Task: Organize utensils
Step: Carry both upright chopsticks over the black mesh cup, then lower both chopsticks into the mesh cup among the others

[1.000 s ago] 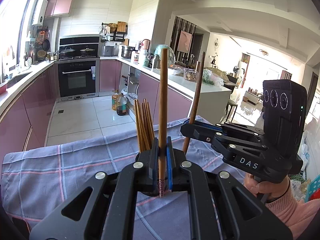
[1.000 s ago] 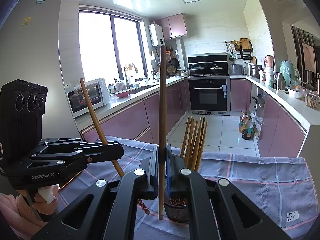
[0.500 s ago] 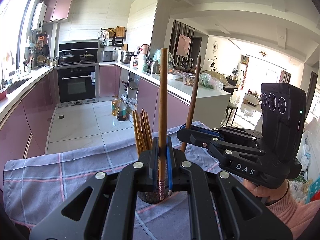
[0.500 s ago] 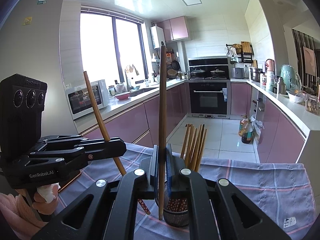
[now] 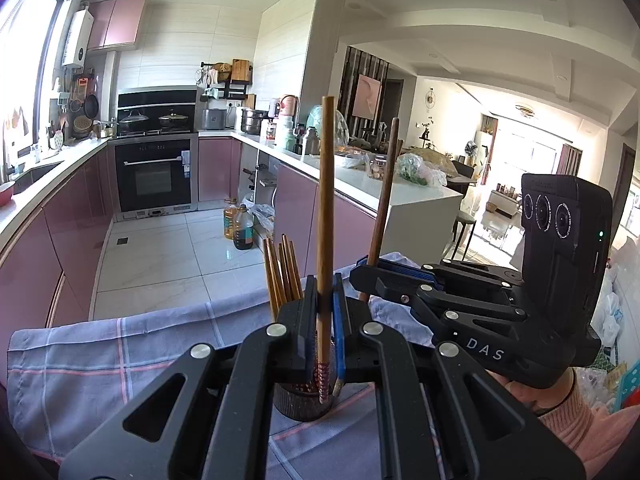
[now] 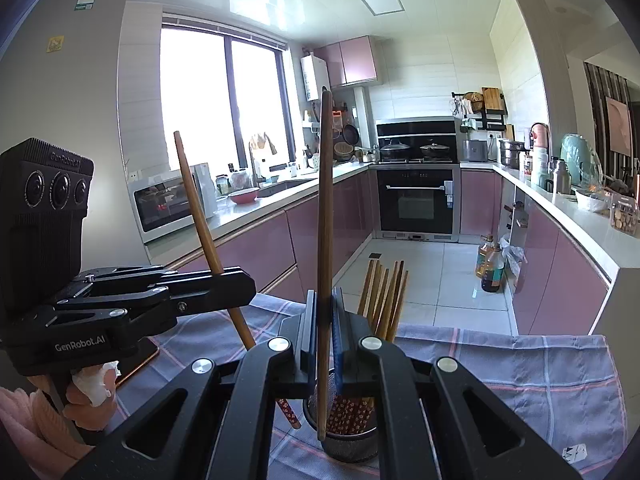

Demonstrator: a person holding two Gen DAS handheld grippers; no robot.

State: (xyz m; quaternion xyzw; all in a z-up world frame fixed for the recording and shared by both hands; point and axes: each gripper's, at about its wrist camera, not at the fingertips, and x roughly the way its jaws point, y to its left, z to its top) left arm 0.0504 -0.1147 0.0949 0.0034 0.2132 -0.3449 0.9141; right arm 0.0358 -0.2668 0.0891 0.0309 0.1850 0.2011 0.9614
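Kitchen island, checked cloth (image 5: pixel 120 344): my left gripper (image 5: pixel 325 300) pinching 1 chopstick (image 5: pixel 325 216) upright, patterned tip over mesh holder (image 6: pixel 348 444). My right gripper (image 6: pixel 325 312) pinching second chopstick (image 6: pixel 325 240), its tip inside holder rim. Bundle of chopsticks (image 6: pixel 384 300) already stands there. Grippers crowd holder, hiding most of it. Since 1 second ago, left chopstick sits lower, closer to holder.

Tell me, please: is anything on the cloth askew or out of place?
Nothing is spilled or damaged. Only the chopstick in the left gripper leans; the one in the right gripper stands nearly upright over the holder, where the other chopsticks stand.
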